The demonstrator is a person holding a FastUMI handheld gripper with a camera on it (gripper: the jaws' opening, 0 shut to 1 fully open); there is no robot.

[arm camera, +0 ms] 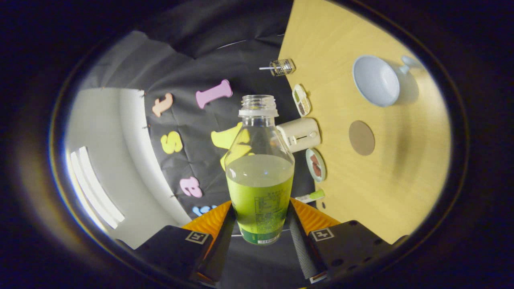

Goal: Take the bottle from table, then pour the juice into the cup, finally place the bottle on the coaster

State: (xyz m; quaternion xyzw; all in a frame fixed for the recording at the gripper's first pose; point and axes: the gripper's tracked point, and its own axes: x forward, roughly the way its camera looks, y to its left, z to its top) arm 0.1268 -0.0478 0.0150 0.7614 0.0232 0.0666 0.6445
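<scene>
The claw (259, 224) grips the uncapped juice bottle (259, 176) between its 2 fingers, lifted off the counter (385, 192). Beyond it, the cup (375, 80) sits near the round coaster (361, 137), apart.

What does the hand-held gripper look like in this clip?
The hand-held gripper has two blocky black bodies, each with a small square white-bordered marker tag on its top corner. The right body shows several small round holes. Each finger carries a ribbed surface, and the right finger's inner pad is finely ridged. No cables or sleeve can be made out.
</scene>
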